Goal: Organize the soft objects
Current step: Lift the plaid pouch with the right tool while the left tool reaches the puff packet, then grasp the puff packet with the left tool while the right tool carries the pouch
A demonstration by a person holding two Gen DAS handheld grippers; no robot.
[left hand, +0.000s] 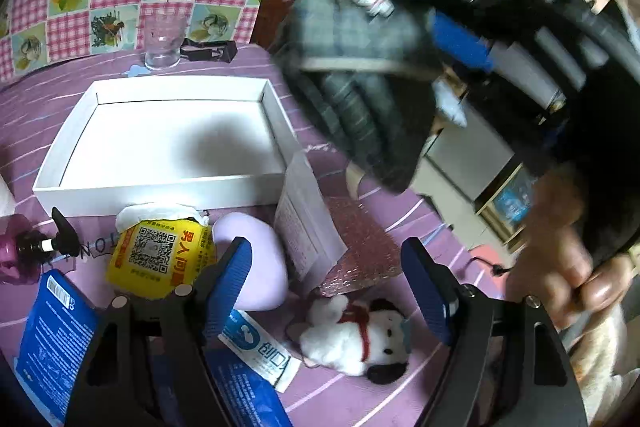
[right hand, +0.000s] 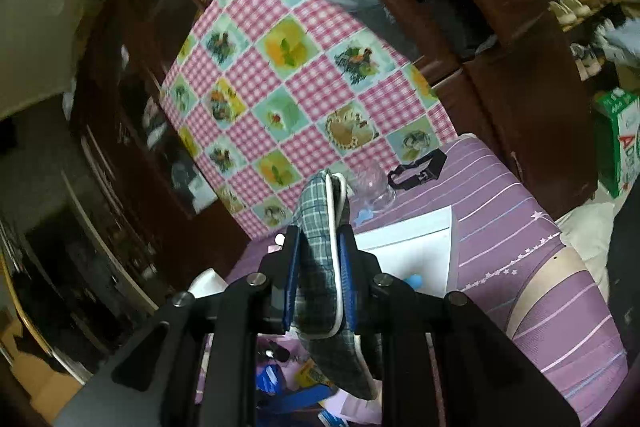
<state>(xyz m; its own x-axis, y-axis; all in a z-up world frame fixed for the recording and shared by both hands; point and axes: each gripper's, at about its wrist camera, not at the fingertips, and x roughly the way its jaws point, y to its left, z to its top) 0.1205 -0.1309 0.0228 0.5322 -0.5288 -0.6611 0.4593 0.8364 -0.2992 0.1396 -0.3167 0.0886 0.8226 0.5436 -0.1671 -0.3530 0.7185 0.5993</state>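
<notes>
My right gripper (right hand: 319, 267) is shut on a grey plaid fabric pouch (right hand: 322, 247) with white trim and holds it in the air. In the left wrist view the pouch (left hand: 360, 67) and the right gripper (left hand: 440, 23) hang blurred above the right side of the white box (left hand: 160, 187), which holds nothing. My left gripper (left hand: 328, 279) is open and low over the purple cloth. A white plush dog (left hand: 356, 331) with a red scarf lies between its fingers. A lilac soft pad (left hand: 256, 259) and a yellow packet (left hand: 160, 251) lie at its left finger.
A glass (left hand: 162, 43) and a black clip (left hand: 208, 51) stand behind the box. A white booklet (left hand: 308, 223) leans on pink bubble wrap (left hand: 360, 247). Blue packets (left hand: 52, 339) and a pump bottle (left hand: 24, 251) lie at the left. A checked board (right hand: 300, 87) stands behind.
</notes>
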